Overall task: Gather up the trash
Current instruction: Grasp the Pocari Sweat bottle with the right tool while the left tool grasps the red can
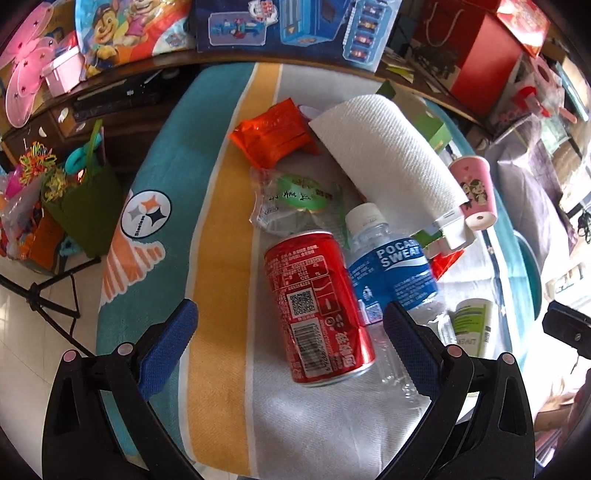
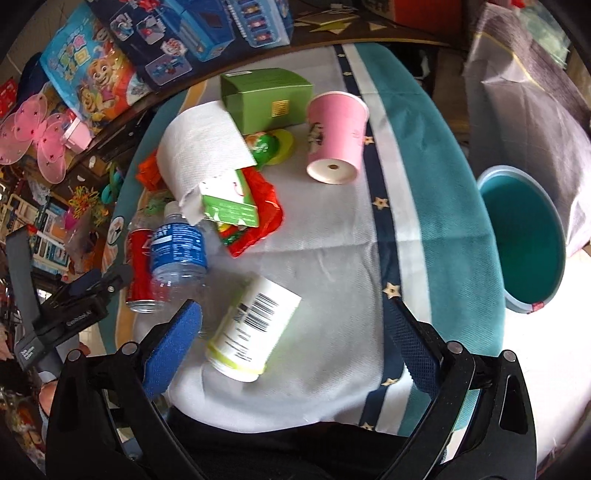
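A red soda can (image 1: 319,306) lies on the striped cloth beside a blue-labelled plastic bottle (image 1: 391,273). My left gripper (image 1: 291,332) is open, its blue pads either side of the can, above it. Behind lie a clear wrapper (image 1: 291,199), an orange packet (image 1: 273,133), a paper towel sheet (image 1: 388,147) and a pink paper cup (image 1: 476,192). In the right wrist view my right gripper (image 2: 295,332) is open over a white, green-trimmed container (image 2: 255,328) lying on its side. The can (image 2: 138,266), bottle (image 2: 177,254), pink cup (image 2: 336,136) and green box (image 2: 266,96) show there too.
A teal bin (image 2: 524,236) stands on the floor right of the table. A red wrapper and small green carton (image 2: 236,214) lie mid-table. Toy boxes and bags (image 1: 288,26) crowd the shelf behind. A green bag of toys (image 1: 85,199) stands left of the table.
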Tool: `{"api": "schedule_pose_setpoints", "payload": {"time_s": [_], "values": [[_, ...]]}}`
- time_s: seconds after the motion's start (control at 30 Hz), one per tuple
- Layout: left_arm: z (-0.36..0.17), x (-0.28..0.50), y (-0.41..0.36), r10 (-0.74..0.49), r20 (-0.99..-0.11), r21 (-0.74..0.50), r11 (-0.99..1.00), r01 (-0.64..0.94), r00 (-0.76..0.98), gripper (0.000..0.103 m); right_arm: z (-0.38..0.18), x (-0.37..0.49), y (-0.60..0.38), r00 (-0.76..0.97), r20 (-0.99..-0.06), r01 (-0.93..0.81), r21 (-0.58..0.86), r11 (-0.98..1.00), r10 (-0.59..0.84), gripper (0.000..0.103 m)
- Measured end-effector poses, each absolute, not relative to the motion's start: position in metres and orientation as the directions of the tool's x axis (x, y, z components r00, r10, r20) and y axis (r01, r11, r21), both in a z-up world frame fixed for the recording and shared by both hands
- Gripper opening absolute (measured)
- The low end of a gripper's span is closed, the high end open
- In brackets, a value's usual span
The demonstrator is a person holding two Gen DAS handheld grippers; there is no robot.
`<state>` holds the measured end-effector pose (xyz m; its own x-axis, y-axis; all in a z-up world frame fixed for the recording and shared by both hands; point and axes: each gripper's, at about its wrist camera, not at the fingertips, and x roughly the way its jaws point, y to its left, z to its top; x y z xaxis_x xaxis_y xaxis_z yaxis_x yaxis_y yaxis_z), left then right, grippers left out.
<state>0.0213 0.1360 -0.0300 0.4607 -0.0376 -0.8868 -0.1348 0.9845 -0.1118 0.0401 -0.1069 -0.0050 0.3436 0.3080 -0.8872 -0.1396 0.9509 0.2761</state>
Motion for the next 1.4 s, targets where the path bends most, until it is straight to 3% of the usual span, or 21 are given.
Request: {"api": "schedule_pose_setpoints", "payload": {"time_s": [0.13, 0.23, 0.6, 1.0, 1.1, 1.4], "values": [[-0.042, 0.027, 0.141, -0.045, -0.899, -0.109, 0.986, -0.124, 0.435, 0.099, -0.007, 0.054, -0.075, 0.277, -0.89, -0.194, 0.318, 0.928, 0.363, 0.071], [-0.045, 0.024, 0.148, -0.05, -0.9, -0.11, 0.987, -0.116, 0.432, 0.098, -0.011, 0.062, -0.051, 0.222, -0.892, -0.237, 0.344, 0.909, 0.395, 0.062], [-0.051, 0.014, 0.185, -0.105, -0.896, -0.159, 0.983, -0.09, 0.432, 0.098, -0.048, 0.094, 0.021, 0.053, -0.906, -0.301, 0.386, 0.872, 0.42, 0.062], [-0.055, 0.021, 0.188, -0.082, -0.915, -0.103, 0.994, -0.032, 0.395, 0.098, -0.087, 0.108, 0.043, -0.009, -0.898, -0.291, 0.423, 0.858, 0.44, 0.063], [-0.053, 0.022, 0.185, -0.068, -0.916, -0.078, 0.997, -0.009, 0.396, 0.098, -0.079, 0.104, 0.039, 0.015, -0.896, -0.302, 0.418, 0.857, 0.443, 0.062], [-0.063, 0.04, 0.163, -0.06, -0.935, -0.037, 0.997, 0.072, 0.35, 0.098, -0.023, 0.076, -0.013, 0.043, -0.786, -0.297, 0.579, 0.759, 0.616, 0.062]]}}
